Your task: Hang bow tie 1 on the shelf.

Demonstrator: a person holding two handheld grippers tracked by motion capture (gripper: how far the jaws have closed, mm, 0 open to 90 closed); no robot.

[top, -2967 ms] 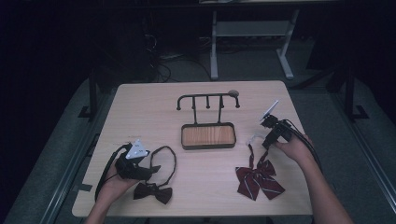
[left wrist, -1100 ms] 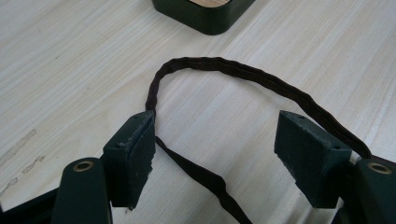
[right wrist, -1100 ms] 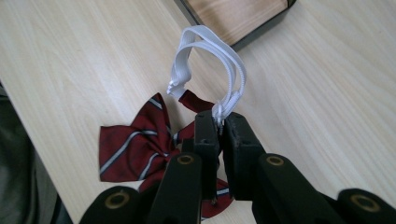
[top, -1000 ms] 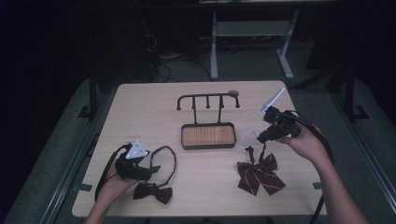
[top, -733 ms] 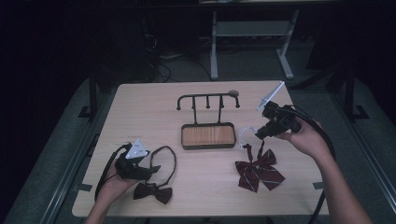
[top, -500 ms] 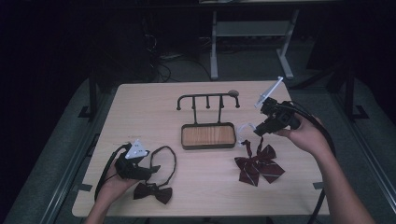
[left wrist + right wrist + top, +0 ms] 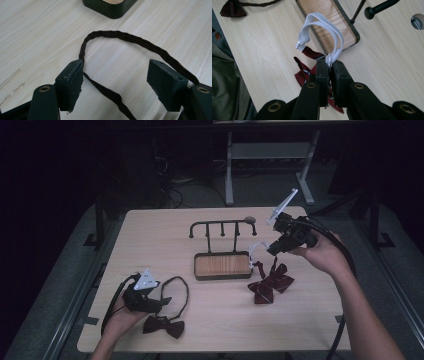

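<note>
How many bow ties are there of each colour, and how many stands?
Dark red striped bow tie, its white strap in the right tongs: 1
Dark bow tie by the left tongs: 1
Black stand: 1
Total: 3

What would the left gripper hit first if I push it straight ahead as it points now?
Likely the thin dark brown strap loop lying across the light wooden table, just ahead of the open left gripper. Beyond it sits the dark-rimmed wooden tray; depth is uncertain.
</note>
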